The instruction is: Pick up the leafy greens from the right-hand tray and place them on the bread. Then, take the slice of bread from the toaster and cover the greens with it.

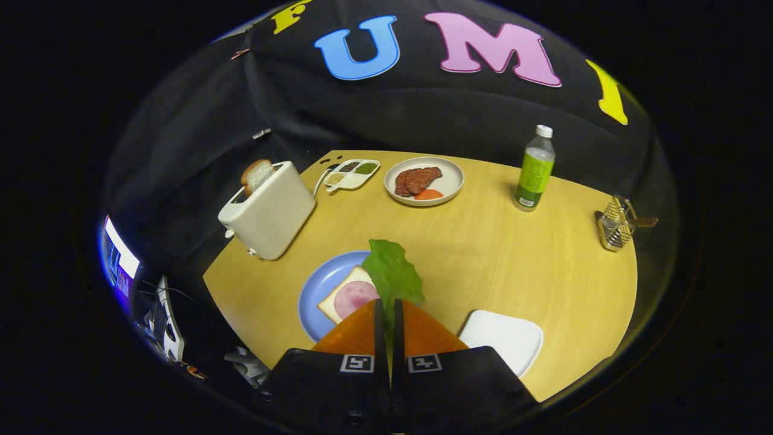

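— Jaws first: we see our gripper [387,311] closed on the greens [392,275], both fingers [356,332] pressed together around the leaf's lower end.

— And the leaf itself?

— We see it standing up from the fingertips, raised above the table [483,254], its top over the right part of the blue plate [320,284].

— What do we have on that plate?

— Bread [341,299] with a round pink slice [356,296] on it, just ahead of the fingers and a little to their left. The leaf hides the bread's right edge from us, and we cannot tell whether leaf and bread touch.

— The tray?

— We see a white tray [504,338] just right of the fingers, beside the plate.

— Further off?

— We find the toaster [269,211] beyond the plate to the left, a slice of bread [256,175] sticking out of its slot. Past it lies a small divided dish [351,174] with seasonings, then a pale plate [450,181] carrying brown meat [416,180] and something orange. Well to the right we see a green bottle [534,170] with a white cap, upright, and near the table's right edge a wire basket [616,223].
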Motion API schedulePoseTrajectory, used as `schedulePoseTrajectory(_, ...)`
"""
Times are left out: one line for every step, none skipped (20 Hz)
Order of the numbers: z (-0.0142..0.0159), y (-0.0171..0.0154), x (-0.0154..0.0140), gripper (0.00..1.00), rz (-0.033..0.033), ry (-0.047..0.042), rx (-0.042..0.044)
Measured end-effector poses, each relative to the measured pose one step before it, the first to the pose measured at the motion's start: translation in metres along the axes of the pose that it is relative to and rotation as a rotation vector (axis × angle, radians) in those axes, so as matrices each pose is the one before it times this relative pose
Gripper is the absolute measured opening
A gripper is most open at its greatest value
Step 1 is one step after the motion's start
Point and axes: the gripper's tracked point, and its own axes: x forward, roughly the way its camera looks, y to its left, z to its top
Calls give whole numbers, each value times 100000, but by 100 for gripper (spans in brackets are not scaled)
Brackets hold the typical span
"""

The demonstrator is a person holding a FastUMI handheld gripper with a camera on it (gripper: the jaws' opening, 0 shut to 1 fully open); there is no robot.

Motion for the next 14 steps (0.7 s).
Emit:
schedulePoseTrajectory(91, 587, 1103, 6, 460, 868, -2163)
schedulePoseTrajectory(-129, 594, 987, 6, 397, 1649, -2207)
schedulePoseTrajectory(-184, 617, 1055, 6, 165, 1404, -1620)
schedulePoseTrajectory(-223, 463, 1015, 6, 175, 1549, -1582)
schedulePoseTrajectory(-326, 309, 1050, 6, -506, 1872, -1573)
schedulePoseTrajectory(-336, 268, 876, 6, -475, 1989, -1231)
schedulePoseTrajectory(-234, 324, 735, 6, -89, 1406, -851)
schedulePoseTrajectory(-74, 387, 652, 6, -60, 745, -631)
schedulePoseTrajectory(-174, 337, 483, 7, 211, 901, -606)
schedulePoseTrajectory(-210, 278, 344, 7, -73, 916, -264)
schedulePoseTrajectory(-87, 350, 312, 8, 444, 783, -81)
schedulePoseTrajectory(7, 228, 272, 9, 234, 498, 118)
schedulePoseTrajectory(-109, 83, 309, 10, -199, 522, -15)
schedulePoseTrajectory(-10, -35, 202, 14, -595, 539, -153)
